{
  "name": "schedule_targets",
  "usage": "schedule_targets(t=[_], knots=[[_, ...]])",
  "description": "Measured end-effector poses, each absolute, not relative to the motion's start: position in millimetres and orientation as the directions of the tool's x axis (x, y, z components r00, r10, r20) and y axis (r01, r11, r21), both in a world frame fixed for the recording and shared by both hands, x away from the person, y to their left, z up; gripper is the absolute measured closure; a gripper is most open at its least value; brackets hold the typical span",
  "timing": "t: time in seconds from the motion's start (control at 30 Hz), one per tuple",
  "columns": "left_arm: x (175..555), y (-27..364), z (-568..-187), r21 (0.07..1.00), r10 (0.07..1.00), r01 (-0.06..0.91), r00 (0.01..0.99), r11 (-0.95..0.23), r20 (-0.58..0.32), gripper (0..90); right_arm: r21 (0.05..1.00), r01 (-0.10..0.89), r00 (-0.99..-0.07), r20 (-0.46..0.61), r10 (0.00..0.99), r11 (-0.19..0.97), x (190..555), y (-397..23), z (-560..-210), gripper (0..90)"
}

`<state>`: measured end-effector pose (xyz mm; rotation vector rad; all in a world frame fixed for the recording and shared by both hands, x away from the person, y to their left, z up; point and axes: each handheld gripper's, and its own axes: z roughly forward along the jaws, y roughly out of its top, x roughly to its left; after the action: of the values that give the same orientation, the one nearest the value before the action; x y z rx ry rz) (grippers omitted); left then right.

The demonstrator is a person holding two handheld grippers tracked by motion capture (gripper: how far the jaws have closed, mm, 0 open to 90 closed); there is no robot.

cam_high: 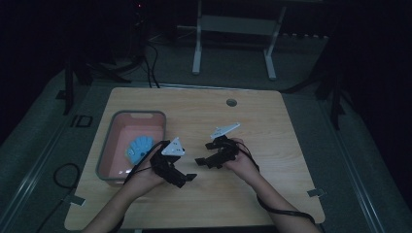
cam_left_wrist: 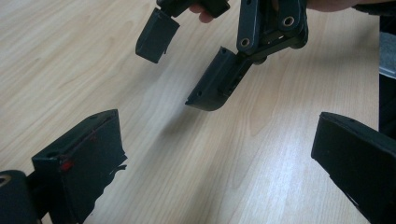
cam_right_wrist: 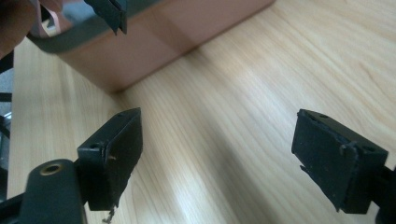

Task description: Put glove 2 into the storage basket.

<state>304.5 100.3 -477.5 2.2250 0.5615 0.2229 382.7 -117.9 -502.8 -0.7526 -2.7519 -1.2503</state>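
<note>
You are holding both grippers, left (cam_high: 187,177) and right (cam_high: 200,160), wide and empty, tips nearly meeting; the blue toy (cam_high: 138,148) is lying in the bin (cam_high: 140,115); a hasty turn risks clashing jaws.

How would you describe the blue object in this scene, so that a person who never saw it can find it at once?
Start from the wooden table and look at its left side, where a pink tub with a grey rim stands. The blue object lies inside this tub, on its floor, close to the left tongs. It is fan-shaped with ribs like a shell, and it is the single blue thing on the table.
</note>
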Motion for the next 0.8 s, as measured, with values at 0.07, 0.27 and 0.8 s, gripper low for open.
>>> schedule_targets(t=[0.07, 0.27, 0.8], knots=[[303, 95, -478, 0.751, 0.463, 0.31, 0.886, -0.584, -0.006, 2.7, 0.703, 0.439, -0.882, 0.218, 0.418, 0.56, 381, -123, -505, 15.7], [294, 80, -475, 0.763, 0.422, 0.284, 0.906, -0.581, -0.016, 2.7, 0.7, 0.445, -0.879, 0.223, 0.422, 0.558, 375, -138, -511, 15.1], [287, 42, -496, 0.741, 0.341, 0.242, 0.94, -0.626, -0.019, 2.7, 0.702, 0.466, -0.862, 0.223, 0.456, 0.538, 361, -179, -525, 15.1]])
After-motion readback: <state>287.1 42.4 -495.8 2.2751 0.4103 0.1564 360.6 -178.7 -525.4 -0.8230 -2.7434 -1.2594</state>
